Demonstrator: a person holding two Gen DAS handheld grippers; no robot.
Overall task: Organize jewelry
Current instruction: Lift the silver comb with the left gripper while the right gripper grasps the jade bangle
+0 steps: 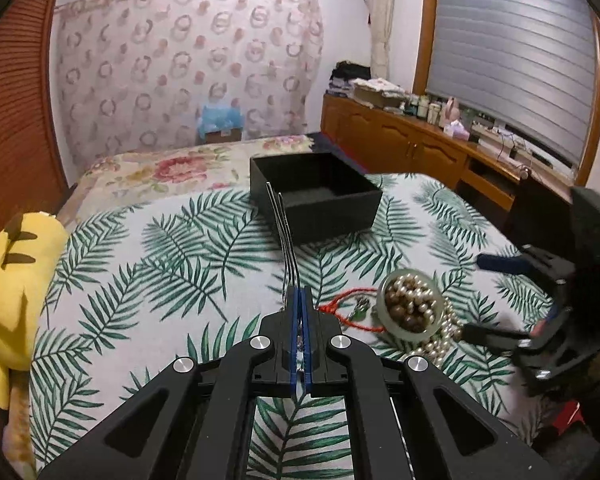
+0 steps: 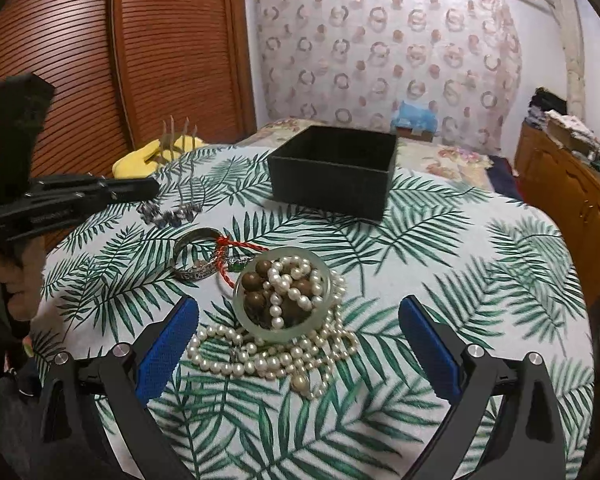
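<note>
- Left gripper (image 1: 298, 300): fingers clamped on a silver multi-pronged hair comb (image 1: 282, 236), raised above the palm-leaf bedspread (image 1: 159, 264).
- Pale glass bangle (image 2: 282, 294), brown beads, pearl strands (image 2: 259, 360): bed's near edge.
- Open black square box (image 2: 334, 172): mid-bed.
- Right gripper (image 2: 300, 344): fingers wide, flanking the pearls.

A leaf-print cloth (image 2: 440, 280) fills the lower frame, a yellow plush toy (image 1: 15, 280) sits at the left edge, a ribbed wooden door (image 2: 99, 48) stands upper left, and a wooden cabinet (image 1: 412, 140) and grey blind (image 1: 512, 60) occupy the upper right.
</note>
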